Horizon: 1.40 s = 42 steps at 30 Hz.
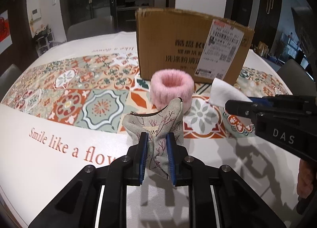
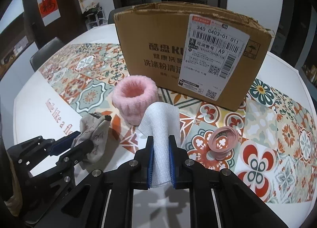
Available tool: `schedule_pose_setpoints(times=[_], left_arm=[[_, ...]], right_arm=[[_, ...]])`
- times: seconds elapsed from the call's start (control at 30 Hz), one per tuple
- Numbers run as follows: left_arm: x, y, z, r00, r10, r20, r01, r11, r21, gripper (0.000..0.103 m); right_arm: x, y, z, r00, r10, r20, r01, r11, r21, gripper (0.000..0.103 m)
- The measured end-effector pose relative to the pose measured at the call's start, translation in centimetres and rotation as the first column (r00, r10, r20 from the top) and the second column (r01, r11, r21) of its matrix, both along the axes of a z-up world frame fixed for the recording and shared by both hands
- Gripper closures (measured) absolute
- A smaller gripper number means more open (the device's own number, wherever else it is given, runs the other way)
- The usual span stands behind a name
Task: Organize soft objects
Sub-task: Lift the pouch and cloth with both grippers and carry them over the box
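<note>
Two tongs, one per hand. One pouch (image 1: 156, 129) sits between the left pair's jaws, one white cloth (image 2: 161, 129) between the right pair's. Ahead of both: one pink fluffy ring (image 2: 134, 101) and one cardboard box (image 2: 190, 55). Right of the right tongs: one pink scrunchie (image 2: 223, 142).
</note>
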<state>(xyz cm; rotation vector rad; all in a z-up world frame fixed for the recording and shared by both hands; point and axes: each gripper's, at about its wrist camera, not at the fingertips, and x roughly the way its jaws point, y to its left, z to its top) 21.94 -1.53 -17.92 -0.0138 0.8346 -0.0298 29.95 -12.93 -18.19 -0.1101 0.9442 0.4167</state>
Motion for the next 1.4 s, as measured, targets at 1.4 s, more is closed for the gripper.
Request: schedule_pose_setpoints(times=[1.4], left_arm=[[2.1,0.5,16.1,0.898,-0.197,0.392,0.190,0.980,0.058,0.083]], right_arm=[[-2.0,-0.7,14.7,0.930,-0.220,0.295,0.188,0.973,0.134,0.088]])
